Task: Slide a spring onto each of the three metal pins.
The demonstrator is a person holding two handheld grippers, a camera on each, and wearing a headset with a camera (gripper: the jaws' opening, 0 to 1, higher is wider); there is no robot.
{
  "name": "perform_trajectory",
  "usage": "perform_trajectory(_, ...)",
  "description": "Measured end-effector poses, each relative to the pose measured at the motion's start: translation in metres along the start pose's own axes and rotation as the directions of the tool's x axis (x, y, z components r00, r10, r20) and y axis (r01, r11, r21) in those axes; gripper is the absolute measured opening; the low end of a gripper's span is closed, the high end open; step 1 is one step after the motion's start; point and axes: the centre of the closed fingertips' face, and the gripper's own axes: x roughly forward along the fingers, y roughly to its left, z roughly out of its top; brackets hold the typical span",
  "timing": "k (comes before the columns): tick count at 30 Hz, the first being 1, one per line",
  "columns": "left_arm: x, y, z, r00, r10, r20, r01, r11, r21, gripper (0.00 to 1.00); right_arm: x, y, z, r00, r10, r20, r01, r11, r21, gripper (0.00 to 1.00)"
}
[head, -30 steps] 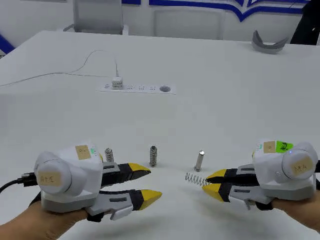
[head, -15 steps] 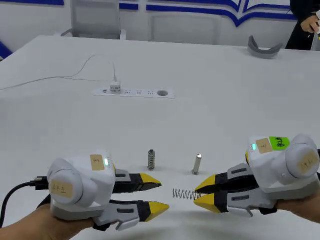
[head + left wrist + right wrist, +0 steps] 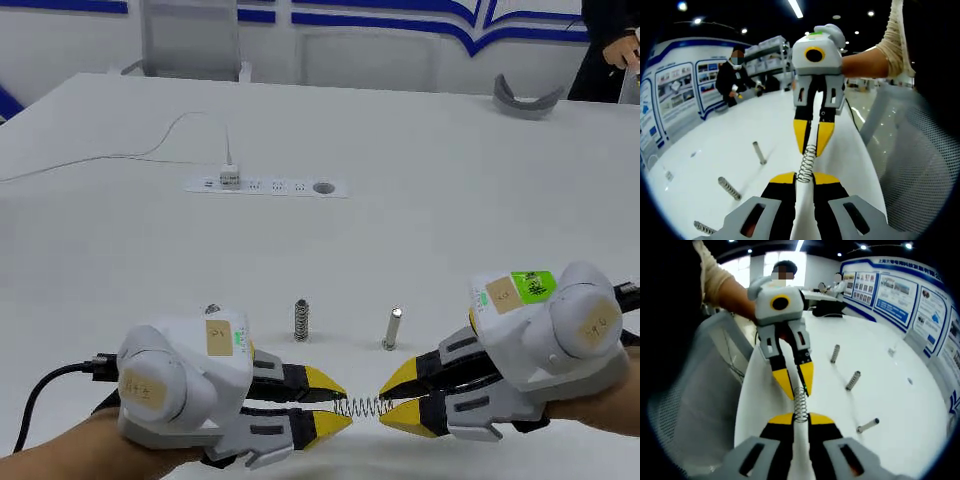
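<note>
Head view: right claw (image 3: pixel 388 398) clenched on one end of the loose spring (image 3: pixel 362 405), which runs level across to the left claw (image 3: pixel 337 403). Left claw's jaws sit either side of the spring's other end with a narrow gap; can't tell if they actually pinch it. Claws are tip to tip, low over the near part of the white worktop (image 3: pixel 450 220).

Just behind them is a row of three upright pins. The bare pin (image 3: pixel 392 328) is on the right and the middle pin (image 3: pixel 302 319) has a spring on it. The far-left pin (image 3: pixel 212 310) is mostly hidden behind the left claw's body, top only. The loose spring is nearer than the bare pin, apart from it.

Power strip (image 3: pixel 265 185) with white cable (image 3: pixel 150 140) sits further back on the worktop, and a grey curved band (image 3: pixel 527 97) lies at the far right.

Left gripper view: the loose spring rises from between own yellow tips up to the right claw's tips. Right gripper view: same in mirror, with coils visible on two pins and the bare pin nearest the lens.
</note>
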Motion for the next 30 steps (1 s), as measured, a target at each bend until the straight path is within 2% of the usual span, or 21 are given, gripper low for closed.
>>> perform_trajectory(11,0.002,0.000,0.001,1.0000,0.002,-0.006,-0.002,1.000,0.013,0.12,-0.009,-0.001,0.026,0.9994,-0.013,0.031,0.013,1.000,-0.019,0.11)
perform_trajectory(20,0.004,0.001,0.003,1.0000,0.006,-0.002,-0.006,1.000,0.012,0.11,-0.008,-0.002,0.039,0.9979,-0.027,0.059,0.029,0.999,-0.024,0.11)
perform_trajectory(30,0.008,0.002,0.008,0.9999,0.011,0.011,-0.011,1.000,0.008,0.11,-0.008,-0.005,0.049,0.9914,-0.049,0.121,0.048,0.999,0.018,0.11)
